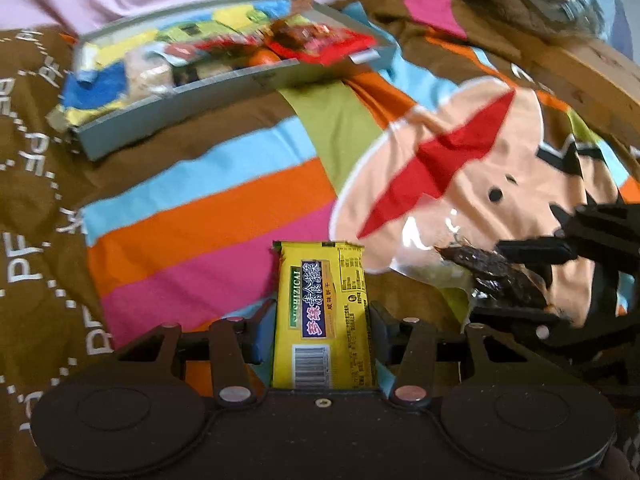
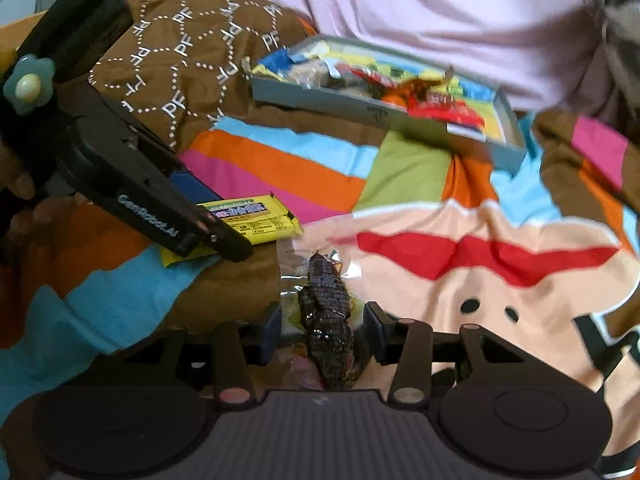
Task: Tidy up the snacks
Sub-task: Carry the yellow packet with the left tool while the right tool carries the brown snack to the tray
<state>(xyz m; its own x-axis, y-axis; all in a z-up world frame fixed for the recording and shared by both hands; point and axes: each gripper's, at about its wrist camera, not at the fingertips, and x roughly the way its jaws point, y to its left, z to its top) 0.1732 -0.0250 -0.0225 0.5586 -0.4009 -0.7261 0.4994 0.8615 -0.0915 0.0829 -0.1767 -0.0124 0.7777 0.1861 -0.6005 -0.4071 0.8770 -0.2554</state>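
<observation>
My left gripper [image 1: 323,320] is shut on a yellow snack packet [image 1: 324,312], with its blue pads pressing both long edges. The packet points away over the striped bedspread. In the right wrist view the same left gripper [image 2: 216,220] comes in from the left with the yellow packet [image 2: 256,216] in it. My right gripper [image 2: 322,328] is shut on a dark snack in a clear wrapper [image 2: 326,320]. The left wrist view shows that right gripper [image 1: 524,280] at the right edge, gripping the dark snack [image 1: 496,272]. A grey tray [image 1: 180,108] [image 2: 320,102] lies farther off with several snacks in it.
A colourful striped bedspread [image 1: 208,216] with a cartoon face lies under everything. Pink fabric [image 2: 400,4] lies behind the tray. A wooden edge [image 1: 580,76] runs at the upper right. A person's hand [image 2: 20,184] holds the left gripper's handle.
</observation>
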